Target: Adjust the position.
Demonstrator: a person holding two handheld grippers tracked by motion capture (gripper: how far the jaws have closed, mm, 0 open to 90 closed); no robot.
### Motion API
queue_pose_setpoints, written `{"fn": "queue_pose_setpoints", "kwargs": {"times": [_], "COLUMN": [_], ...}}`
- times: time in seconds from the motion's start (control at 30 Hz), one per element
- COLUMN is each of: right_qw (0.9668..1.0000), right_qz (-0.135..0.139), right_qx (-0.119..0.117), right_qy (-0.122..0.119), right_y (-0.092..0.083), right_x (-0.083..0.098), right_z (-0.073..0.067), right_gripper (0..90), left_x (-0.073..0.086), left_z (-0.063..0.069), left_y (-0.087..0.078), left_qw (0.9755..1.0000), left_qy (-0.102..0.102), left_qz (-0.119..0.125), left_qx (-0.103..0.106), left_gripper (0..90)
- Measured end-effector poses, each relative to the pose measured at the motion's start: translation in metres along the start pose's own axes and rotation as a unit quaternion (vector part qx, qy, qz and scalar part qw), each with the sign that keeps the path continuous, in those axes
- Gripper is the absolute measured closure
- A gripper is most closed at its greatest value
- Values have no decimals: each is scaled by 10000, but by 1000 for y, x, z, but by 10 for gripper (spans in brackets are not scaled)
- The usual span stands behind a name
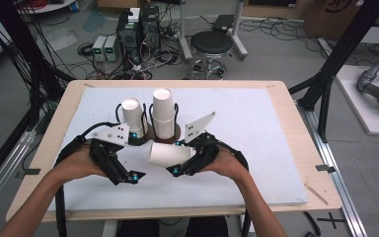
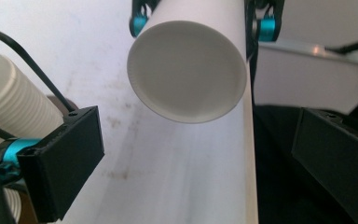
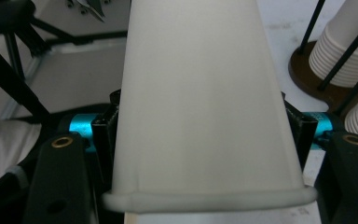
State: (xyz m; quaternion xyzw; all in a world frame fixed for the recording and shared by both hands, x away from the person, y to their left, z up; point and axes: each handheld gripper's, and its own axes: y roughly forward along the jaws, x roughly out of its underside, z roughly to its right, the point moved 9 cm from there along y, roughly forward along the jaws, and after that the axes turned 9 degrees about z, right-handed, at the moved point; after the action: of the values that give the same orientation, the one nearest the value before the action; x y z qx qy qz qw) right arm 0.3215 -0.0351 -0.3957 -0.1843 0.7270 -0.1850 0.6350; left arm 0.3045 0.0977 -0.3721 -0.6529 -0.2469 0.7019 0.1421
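A white foam board (image 1: 256, 148) covers the wooden counter (image 1: 296, 128); computers (image 1: 138, 29) and a stool (image 1: 211, 47) stand behind. The right gripper (image 1: 180, 163) clamps a paper cup (image 1: 168, 154) sideways before two cup stacks (image 1: 162, 111); the left gripper (image 1: 131, 163) gapes empty.
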Motion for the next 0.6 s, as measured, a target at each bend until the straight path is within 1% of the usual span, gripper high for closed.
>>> {"fn": "queue_pose_setpoints", "kwargs": {"times": [0.03,0.07,0.2,0.23,0.27,0.33,0.37,0.43,0.5,0.53,0.57,0.6], "right_qw": [9999,9996,9977,9972,9961,9944,9934,9915,9898,9884,9870,9859], "right_qz": [-143,-258,-667,-733,-856,-1040,-1125,-1278,-1398,-1477,-1575,-1639], "right_qx": [21,35,58,70,80,99,103,118,118,117,135,140], "right_qy": [-31,-77,-130,-140,-175,-164,-169,-204,-254,-325,-303,-319], "right_y": [0,0,0,0,0,-1,-1,-1,1,2,2,3], "right_x": [1,1,2,2,3,4,4,4,4,3,4,3], "right_z": [0,1,0,0,1,1,1,1,2,2,2,2], "right_gripper": [334,334,332,331,331,331,331,331,331,331,331,332], "left_x": [1,1,2,4,5,8,8,9,9,9,9,9], "left_z": [0,0,-2,-3,-4,-5,-5,-6,-6,-7,-7,-6], "left_y": [0,1,1,1,1,1,1,2,2,2,2,4], "left_qw": [9999,9997,9981,9973,9963,9941,9934,9916,9901,9888,9875,9874], "left_qy": [38,37,142,133,153,190,173,231,238,273,293,268], "left_qz": [-148,-241,-600,-718,-845,-1063,-1127,-1269,-1377,-1464,-1547,-1557], "left_qx": [26,15,-18,-47,-54,-96,-98,-109,-114,-98,-87,-103], "left_gripper": [20,20,20,20,20,21,21,21,21,21,21,21]}}
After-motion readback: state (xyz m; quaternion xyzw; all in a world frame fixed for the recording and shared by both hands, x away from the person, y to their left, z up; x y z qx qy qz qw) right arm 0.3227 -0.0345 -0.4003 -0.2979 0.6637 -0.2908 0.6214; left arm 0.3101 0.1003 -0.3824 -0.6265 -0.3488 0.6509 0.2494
